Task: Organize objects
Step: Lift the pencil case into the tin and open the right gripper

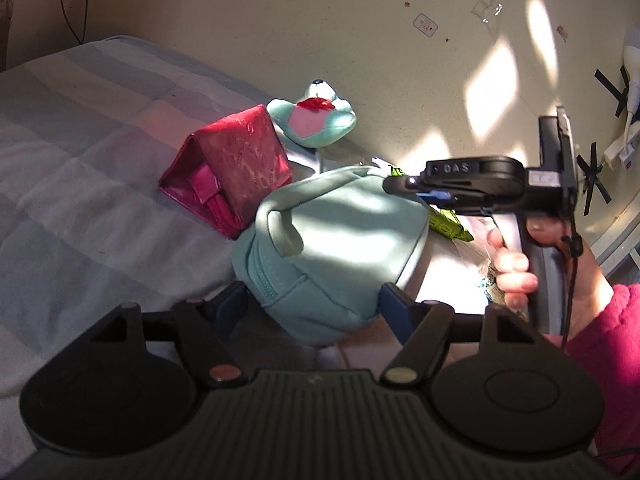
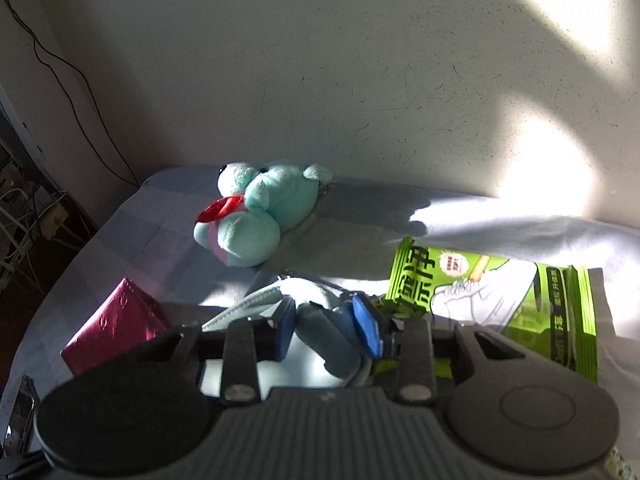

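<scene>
Left gripper (image 1: pixel 316 306) clamps near end of soft teal fabric pouch (image 1: pixel 332 240). Right gripper (image 2: pixel 328 326) clenched on pouch's loop handle (image 2: pixel 328 336). Beyond pouch: crimson embossed leather wallet (image 1: pixel 232 168), green snack packet (image 2: pixel 500 300), then teal plush bear (image 2: pixel 256 212) on checked bedspread (image 1: pixel 80 140).

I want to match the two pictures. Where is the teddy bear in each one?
Left wrist view: the teddy bear lies above the middle, by the wall, just behind the red wallet.
Right wrist view: the teddy bear lies left of the middle, on the bed, beyond the gripper's fingers.
Shared landmark: the red wallet, which sits near the bear in both views.
</scene>
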The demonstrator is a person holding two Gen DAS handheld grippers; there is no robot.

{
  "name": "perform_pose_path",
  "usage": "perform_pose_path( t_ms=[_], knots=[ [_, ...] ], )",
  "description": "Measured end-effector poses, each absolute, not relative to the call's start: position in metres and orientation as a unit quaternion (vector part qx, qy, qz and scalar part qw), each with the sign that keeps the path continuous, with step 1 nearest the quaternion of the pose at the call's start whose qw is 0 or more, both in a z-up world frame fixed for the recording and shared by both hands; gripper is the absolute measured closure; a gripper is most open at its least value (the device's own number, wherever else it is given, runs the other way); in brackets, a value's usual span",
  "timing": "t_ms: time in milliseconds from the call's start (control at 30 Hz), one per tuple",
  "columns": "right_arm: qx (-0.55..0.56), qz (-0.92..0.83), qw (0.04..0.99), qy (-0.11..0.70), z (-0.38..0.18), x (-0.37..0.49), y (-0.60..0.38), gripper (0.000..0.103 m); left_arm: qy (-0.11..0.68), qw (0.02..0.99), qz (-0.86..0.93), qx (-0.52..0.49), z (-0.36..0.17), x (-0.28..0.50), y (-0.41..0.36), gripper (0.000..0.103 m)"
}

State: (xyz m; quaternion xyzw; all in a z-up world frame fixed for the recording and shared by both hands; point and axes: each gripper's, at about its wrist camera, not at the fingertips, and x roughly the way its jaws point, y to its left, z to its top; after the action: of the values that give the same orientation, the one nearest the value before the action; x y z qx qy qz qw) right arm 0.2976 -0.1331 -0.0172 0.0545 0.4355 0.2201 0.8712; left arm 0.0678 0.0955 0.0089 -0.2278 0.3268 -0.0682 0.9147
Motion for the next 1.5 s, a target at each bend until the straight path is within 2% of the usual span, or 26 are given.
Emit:
perform_pose_path(
  t_ms=[233,367,500,700,733,767,933,1067,1267,1500],
  knots=[
    [0.115,0.254,0.861,0.425,-0.021,0.149,-0.196,0.07,0.323,0.912,-0.068,-0.244,0.01,0.04,0.115,0.029],
    [0.11,0.237,0.884,0.387,-0.014,0.088,-0.217,0.066,0.324,0.916,-0.093,-0.218,0.015,0.032,0.098,0.028],
    [0.126,0.215,0.892,0.377,-0.019,0.079,-0.228,0.045,0.319,0.927,-0.063,-0.185,0.018,0.031,0.09,0.028],
    [0.179,0.233,0.878,0.377,-0.036,0.086,-0.227,0.043,0.335,0.929,-0.042,-0.155,0.006,0.027,0.088,0.029],
    [0.191,0.239,0.871,0.383,-0.04,0.088,-0.225,0.043,0.334,0.931,-0.045,-0.144,0.006,0.026,0.083,0.035],
    [0.204,0.24,0.87,0.378,-0.045,0.085,-0.22,0.048,0.337,0.928,-0.061,-0.145,0.007,0.025,0.079,0.044],
    [0.167,0.201,0.901,0.346,-0.029,0.064,-0.226,0.059,0.329,0.932,-0.075,-0.129,0.024,0.022,0.055,0.045],
    [0.167,0.161,0.929,0.288,0.004,0.045,-0.274,0.06,0.292,0.94,-0.135,-0.113,0.054,0.034,0.009,0.046],
    [0.146,0.051,0.961,0.228,0.046,0.037,-0.377,0.06,0.259,0.935,-0.233,-0.062,0.085,0.084,-0.116,0.045],
    [0.17,-0.037,0.948,0.265,0.04,0.087,-0.491,0.06,0.273,0.925,-0.262,-0.033,0.08,0.151,-0.246,0.045]
  ],
)
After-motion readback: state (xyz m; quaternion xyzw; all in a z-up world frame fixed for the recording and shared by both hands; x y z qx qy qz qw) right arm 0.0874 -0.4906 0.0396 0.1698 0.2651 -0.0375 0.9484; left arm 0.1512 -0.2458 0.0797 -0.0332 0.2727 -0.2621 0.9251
